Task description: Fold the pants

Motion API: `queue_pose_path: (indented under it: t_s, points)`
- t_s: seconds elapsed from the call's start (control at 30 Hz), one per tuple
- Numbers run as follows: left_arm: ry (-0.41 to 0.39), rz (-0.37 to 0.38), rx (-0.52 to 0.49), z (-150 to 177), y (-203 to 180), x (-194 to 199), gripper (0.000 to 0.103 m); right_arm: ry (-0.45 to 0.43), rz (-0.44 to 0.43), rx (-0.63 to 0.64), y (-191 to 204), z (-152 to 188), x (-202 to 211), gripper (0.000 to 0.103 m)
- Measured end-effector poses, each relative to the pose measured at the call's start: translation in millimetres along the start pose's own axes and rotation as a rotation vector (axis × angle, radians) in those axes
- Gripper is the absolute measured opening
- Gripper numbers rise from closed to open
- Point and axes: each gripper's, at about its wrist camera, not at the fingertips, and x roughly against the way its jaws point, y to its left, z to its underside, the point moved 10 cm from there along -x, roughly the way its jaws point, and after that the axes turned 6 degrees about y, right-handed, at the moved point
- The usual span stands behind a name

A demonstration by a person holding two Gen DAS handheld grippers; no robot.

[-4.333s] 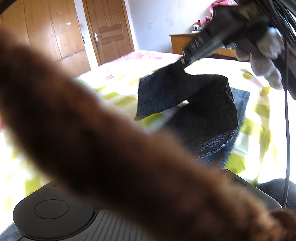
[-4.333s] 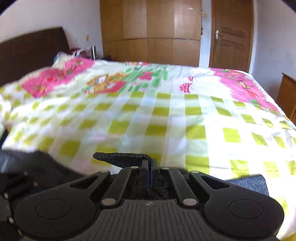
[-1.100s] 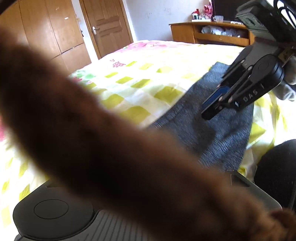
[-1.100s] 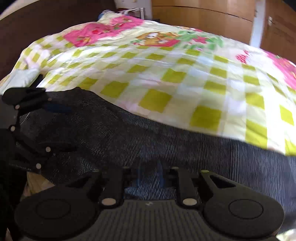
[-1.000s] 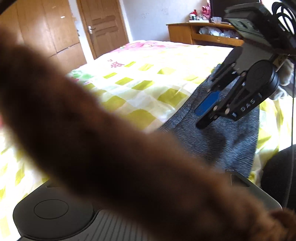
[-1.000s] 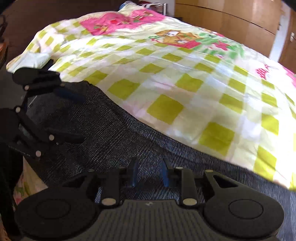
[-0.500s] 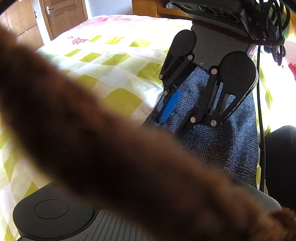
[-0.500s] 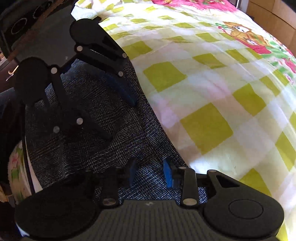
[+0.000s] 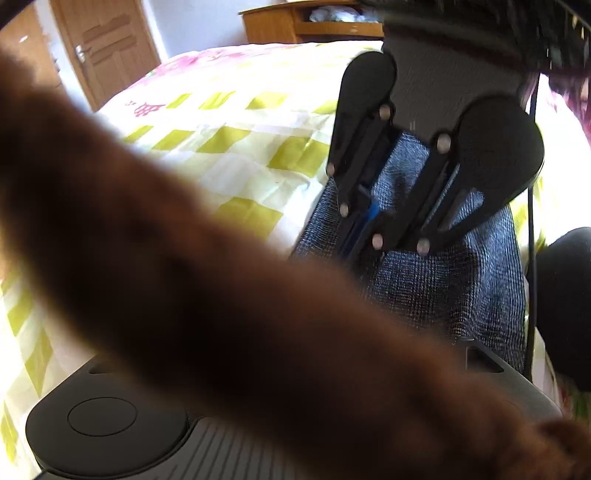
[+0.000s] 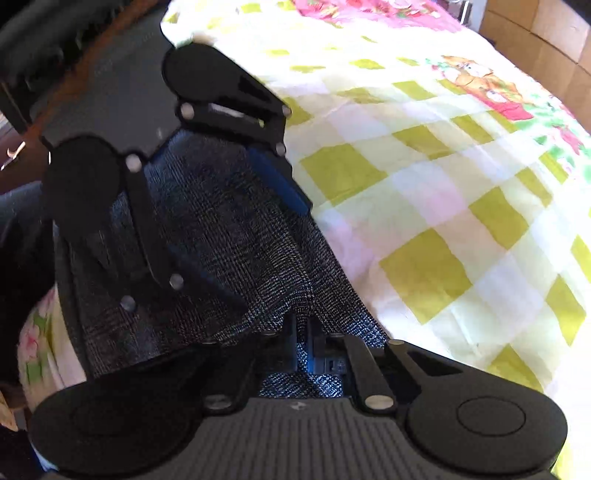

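**Both grippers at the pants on the bed's edge**

Right now the right gripper has its two fingers drawn close together with a ridge of the dark grey pants pinched between them; in the left wrist view it shows from the front, fingers narrow and pressed down onto the cloth. Facing it, the left gripper has its fingers spread well apart over the fabric, one blue-padded finger along the pants' edge and the other lying over the cloth. A blurred brown shape crosses most of the left wrist view and hides that gripper's own fingers. The pants lie as a long strip along the near edge of the bed, on a yellow-checked bedspread. Beyond the bed stand a wooden door and a wooden cabinet.
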Motion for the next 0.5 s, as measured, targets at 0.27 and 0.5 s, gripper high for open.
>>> queue_pose_path:
  t_s: [0.27, 0.5]
  points:
    - [0.009, 0.034, -0.034, -7.8, -9.4, 2.4, 0.024, -0.068, 0.033, -0.008, 5.0, 2.0, 31.4, 0.022]
    - [0.011, -0.011, -0.052, -4.1, -12.4, 2.8, 0.015, -0.035, 0.020, 0.081, 4.9, 1.9, -1.2, 0.042]
